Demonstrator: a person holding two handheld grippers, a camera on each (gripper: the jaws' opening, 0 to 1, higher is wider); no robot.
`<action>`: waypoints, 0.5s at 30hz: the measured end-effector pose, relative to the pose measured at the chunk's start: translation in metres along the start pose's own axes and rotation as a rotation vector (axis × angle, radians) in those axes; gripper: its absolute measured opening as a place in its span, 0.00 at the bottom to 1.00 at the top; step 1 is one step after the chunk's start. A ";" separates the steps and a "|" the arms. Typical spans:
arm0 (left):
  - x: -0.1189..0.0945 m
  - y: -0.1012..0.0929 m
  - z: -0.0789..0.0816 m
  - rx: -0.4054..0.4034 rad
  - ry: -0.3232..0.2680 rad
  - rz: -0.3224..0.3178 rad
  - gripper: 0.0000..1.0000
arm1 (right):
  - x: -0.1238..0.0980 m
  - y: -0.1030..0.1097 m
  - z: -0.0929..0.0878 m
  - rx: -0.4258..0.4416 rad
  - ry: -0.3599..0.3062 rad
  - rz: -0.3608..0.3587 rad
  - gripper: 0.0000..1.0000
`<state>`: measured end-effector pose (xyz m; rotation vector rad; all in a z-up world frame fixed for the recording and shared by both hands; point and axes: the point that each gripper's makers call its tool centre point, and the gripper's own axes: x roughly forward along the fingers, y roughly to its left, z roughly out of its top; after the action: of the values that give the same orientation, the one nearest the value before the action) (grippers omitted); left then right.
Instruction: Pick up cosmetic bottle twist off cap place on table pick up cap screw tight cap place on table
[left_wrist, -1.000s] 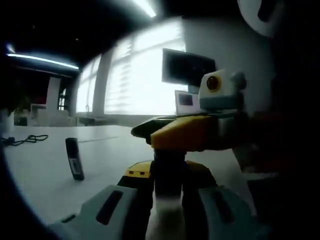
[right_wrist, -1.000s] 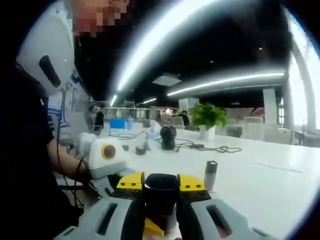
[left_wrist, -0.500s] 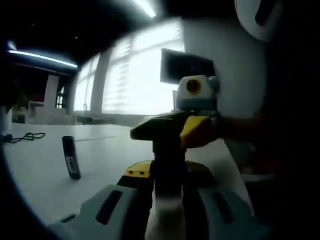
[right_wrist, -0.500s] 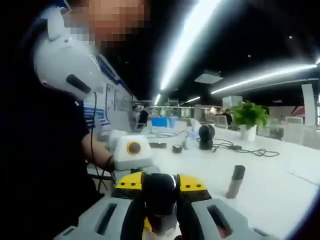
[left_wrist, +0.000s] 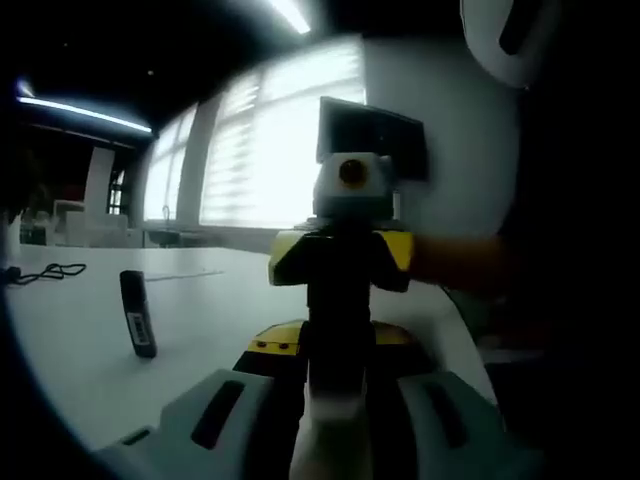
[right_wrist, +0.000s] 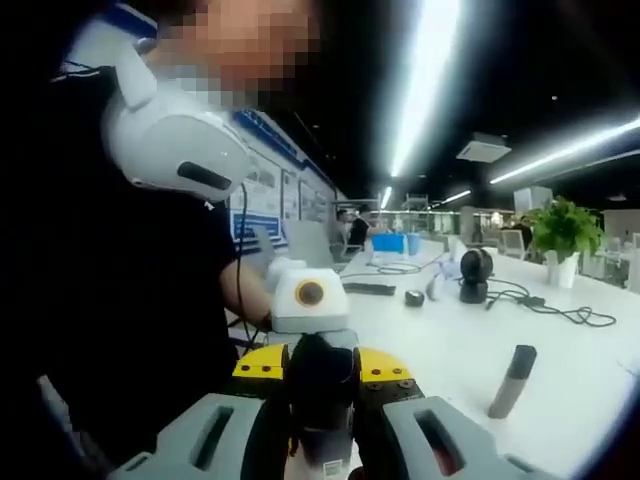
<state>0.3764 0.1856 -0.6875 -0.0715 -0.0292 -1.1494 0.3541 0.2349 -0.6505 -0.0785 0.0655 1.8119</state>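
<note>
White plastic and a dark cap make up the cosmetic bottle (left_wrist: 335, 420), which is held in the air above the white worktop (left_wrist: 90, 370), nearer the person's edge than the far one. The left tool (left_wrist: 335, 400) is clenched on the pale body of the bottle, its grey jaws on either side. In the right gripper view the right tool (right_wrist: 322, 420) grips the dark cylindrical cap (right_wrist: 322, 385) on the same bottle, and the two tools meet nose to nose, each showing yellow-and-black jaw mounts to the other.

The step in hand looks like twisting the cap, though I cannot tell from these views whether it is going off or on. To do it well, keep both tools on one line along the bottle's axis, hold the body still with the left and roll only the right. A steady squeeze matters: a slack grip would let the cap slip.

Farther out on the worktop stands a slim dark tube (right_wrist: 512, 380), tilted, well apart from the work.
</note>
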 end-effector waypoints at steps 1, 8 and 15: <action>0.000 -0.001 0.000 -0.002 0.001 -0.003 0.12 | 0.000 0.001 0.000 0.003 -0.003 0.022 0.17; 0.001 -0.003 -0.001 -0.009 0.003 -0.013 0.12 | 0.001 0.008 0.001 0.001 -0.010 0.154 0.17; 0.001 -0.005 -0.001 -0.016 0.003 -0.021 0.12 | 0.002 0.013 0.002 0.004 -0.019 0.203 0.17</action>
<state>0.3727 0.1824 -0.6883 -0.0836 -0.0179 -1.1712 0.3411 0.2336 -0.6491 -0.0528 0.0656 2.0150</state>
